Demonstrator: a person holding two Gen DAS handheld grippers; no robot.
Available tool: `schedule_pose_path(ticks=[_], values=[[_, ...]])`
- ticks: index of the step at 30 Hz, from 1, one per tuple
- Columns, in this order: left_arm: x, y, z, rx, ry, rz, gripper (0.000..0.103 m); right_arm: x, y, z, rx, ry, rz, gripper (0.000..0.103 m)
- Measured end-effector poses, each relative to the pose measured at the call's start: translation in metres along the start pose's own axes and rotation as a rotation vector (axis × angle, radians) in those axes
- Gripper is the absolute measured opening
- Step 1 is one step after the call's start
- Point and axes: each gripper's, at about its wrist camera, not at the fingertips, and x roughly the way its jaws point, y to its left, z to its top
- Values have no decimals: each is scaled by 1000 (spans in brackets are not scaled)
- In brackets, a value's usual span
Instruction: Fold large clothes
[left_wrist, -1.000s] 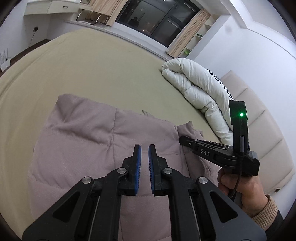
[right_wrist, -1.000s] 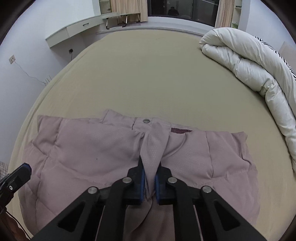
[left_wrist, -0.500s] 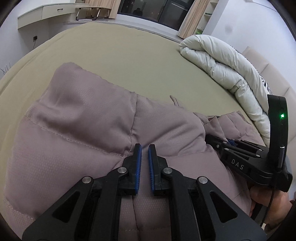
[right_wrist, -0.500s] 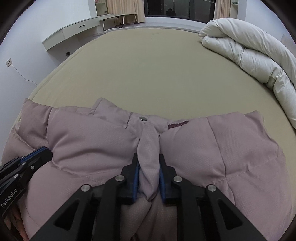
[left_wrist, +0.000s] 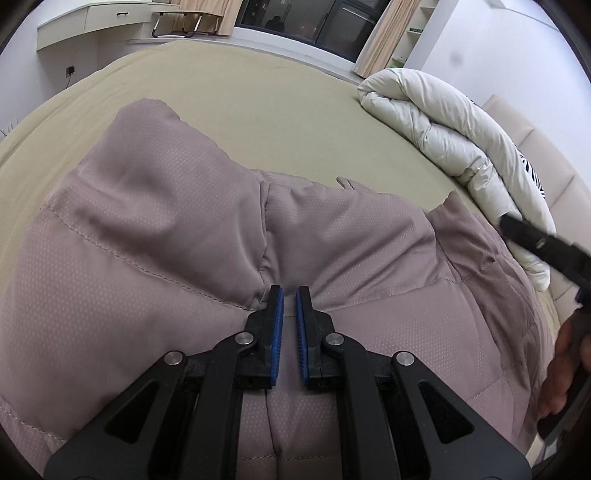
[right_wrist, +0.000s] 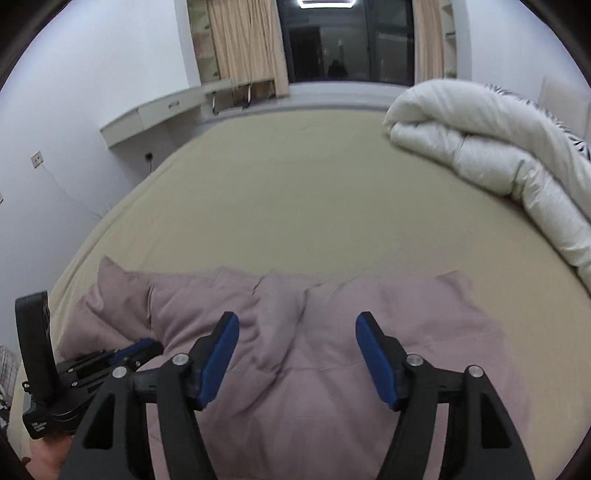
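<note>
A wide bed (right_wrist: 295, 192) with a tan sheet fills both views. A white duvet (right_wrist: 491, 147) is rolled up along the bed's right side, well apart from the garment.

At the near edge of the bed lies the mauve padded jacket (right_wrist: 332, 369), bunched into soft mounds with quilted seams. In the left wrist view it bulges up high, one large fold rising to the left of the tongs and another spreading to the right.

The left tongs (left_wrist: 289, 295) sit low against the jacket (left_wrist: 166, 240), their blue pads drawn narrow with only a thin gap. A strip of mauve fabric shows in that gap, right where a seam of the jacket runs, so they appear to pinch it. In the right wrist view the left tongs (right_wrist: 142, 349) press into the jacket's left part.

The right tongs (right_wrist: 297, 325) stand wide, holding nothing; the jacket lies below and beyond them, its middle fold showing between the two blue pads. In the left wrist view only a dark, blurred part of the right tongs (left_wrist: 543, 243) shows at the frame's right edge, over the jacket's right side.
</note>
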Motion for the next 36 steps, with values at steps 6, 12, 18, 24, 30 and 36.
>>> schedule_pose_path(ticks=[6,12,18,24,30,36], values=[[-6,3,-1,2,-2,-8,7,35,-80,-26,164,160,-113,46],[-11,15,-7,-15,-10,-26,7,56,-87,-45,177,137,-88,47],[-11,17,-10,-22,-25,-40,7,61,-97,-62,217,94,-38,48],[-11,22,-11,-41,-28,-61,7,60,-98,-66,235,76,-21,48],[-30,24,-7,-43,-35,-52,7,16,-79,-28,256,74,-27,49],[-44,20,3,-23,-68,41,7,17,23,19,-50,73,38,49]])
